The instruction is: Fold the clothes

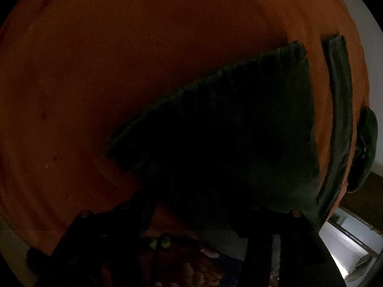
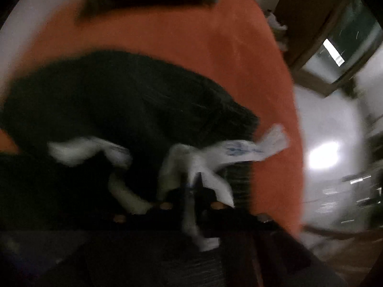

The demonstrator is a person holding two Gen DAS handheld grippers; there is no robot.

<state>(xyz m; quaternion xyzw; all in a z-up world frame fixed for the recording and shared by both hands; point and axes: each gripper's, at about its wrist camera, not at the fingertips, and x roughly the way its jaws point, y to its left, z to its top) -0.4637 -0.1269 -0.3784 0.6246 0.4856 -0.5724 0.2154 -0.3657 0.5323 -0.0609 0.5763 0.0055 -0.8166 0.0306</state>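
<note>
Dim, blurred views over an orange sheet (image 1: 119,71). Dark green garment (image 1: 227,124) lying flat on the sheet, spread from centre toward the right, its near edge just ahead of the left gripper (image 1: 191,215). Left gripper's fingers wide apart, nothing between them. A folded green strip (image 1: 340,110) just right of the garment. Right gripper (image 2: 191,205) clenched on white cloth (image 2: 229,153) with blue print, draped over the garment's near edge.
</note>
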